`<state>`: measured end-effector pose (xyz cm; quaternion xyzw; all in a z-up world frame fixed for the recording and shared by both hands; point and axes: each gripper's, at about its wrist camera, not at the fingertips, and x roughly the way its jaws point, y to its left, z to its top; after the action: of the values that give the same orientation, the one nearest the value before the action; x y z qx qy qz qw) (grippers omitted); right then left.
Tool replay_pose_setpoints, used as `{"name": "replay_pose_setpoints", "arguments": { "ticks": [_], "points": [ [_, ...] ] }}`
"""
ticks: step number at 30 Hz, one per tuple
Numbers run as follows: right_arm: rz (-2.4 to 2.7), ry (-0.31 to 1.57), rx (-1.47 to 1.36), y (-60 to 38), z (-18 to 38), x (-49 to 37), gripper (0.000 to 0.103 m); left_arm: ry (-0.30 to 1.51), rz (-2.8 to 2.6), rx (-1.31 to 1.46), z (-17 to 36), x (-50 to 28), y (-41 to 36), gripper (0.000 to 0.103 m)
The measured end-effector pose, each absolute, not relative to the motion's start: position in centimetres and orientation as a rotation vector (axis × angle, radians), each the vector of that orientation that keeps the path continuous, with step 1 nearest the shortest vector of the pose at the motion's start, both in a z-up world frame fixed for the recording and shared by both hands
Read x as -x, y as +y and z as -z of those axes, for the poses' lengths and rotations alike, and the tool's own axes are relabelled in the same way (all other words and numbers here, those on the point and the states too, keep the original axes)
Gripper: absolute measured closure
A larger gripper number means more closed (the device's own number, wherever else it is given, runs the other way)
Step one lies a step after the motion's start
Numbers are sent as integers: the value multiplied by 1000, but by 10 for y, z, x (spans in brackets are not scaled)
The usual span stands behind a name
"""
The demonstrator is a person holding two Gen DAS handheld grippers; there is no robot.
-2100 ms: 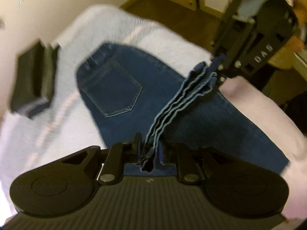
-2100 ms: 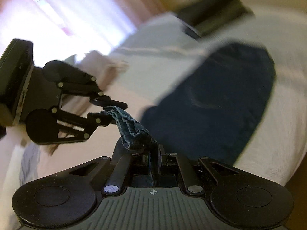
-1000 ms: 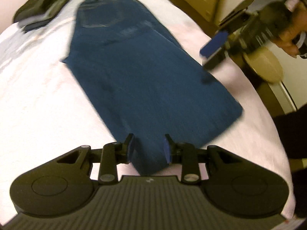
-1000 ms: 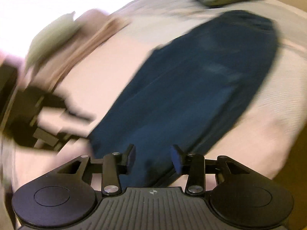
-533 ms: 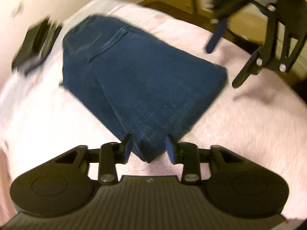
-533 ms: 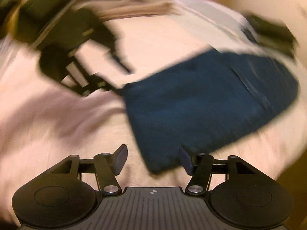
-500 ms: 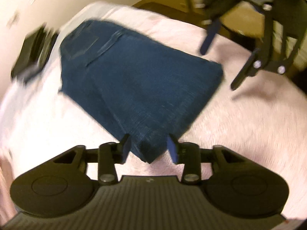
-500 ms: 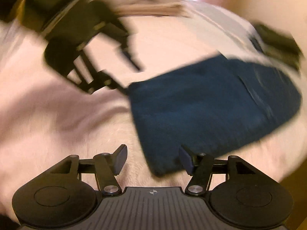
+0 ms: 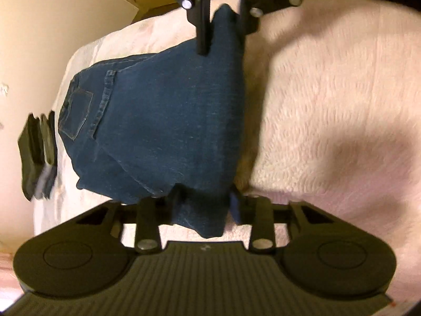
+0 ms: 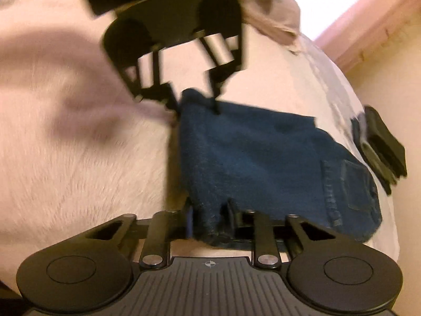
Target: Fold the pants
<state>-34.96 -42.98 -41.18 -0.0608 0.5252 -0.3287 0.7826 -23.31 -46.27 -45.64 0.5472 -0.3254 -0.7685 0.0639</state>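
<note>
While each claw straddles one corner of the folded jeans' (image 9: 168,121) near edge, left claw (image 9: 202,208) and right claw (image 10: 210,218) part-closed, firm clamp unclear through blur. Jeans lie on pink bed (image 9: 329,105); dark folded items (image 9: 36,155) beyond, blurred.

Pants (image 9: 168,121): dark blue denim, lighter blue stitching on seams and back pocket. Bed (image 9: 329,105) cover: pale pink-white, fuzzy texture, grey shadow patches. Left tool (image 9: 202,208): black, ribbed dark grey body, silver screws, blue pad on one finger. Right tool (image 10: 209,217): black, same ribbed grey body, silver screws, blue pad on its left finger. Folded stack (image 9: 38,155) by the pants: black with a grey layer. Wall (image 9: 52,21): cream. Curtain (image 10: 368,31): pink, glare white above it.
</note>
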Motion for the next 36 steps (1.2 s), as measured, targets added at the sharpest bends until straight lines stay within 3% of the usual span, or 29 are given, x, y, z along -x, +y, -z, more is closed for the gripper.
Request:
{"name": "replay_pose_setpoints", "arguments": {
  "ticks": [4,12,20,28,36],
  "points": [
    [726,1088,45,-449,360,364,89,-851,2336,-1631,399,241,-479,84],
    [731,961,-215,-521,232,411,89,-520,2434,-1598,272,280,-550,85],
    [720,800,-417,-641,149,501,90,-420,2494,-1635,192,345,-668,85],
    [686,625,-741,-822,166,627,90,-89,2546,-1694,195,463,-831,84],
    [734,560,-1083,-962,294,706,87,238,2402,-1753,315,550,-969,77]
  ]
}}
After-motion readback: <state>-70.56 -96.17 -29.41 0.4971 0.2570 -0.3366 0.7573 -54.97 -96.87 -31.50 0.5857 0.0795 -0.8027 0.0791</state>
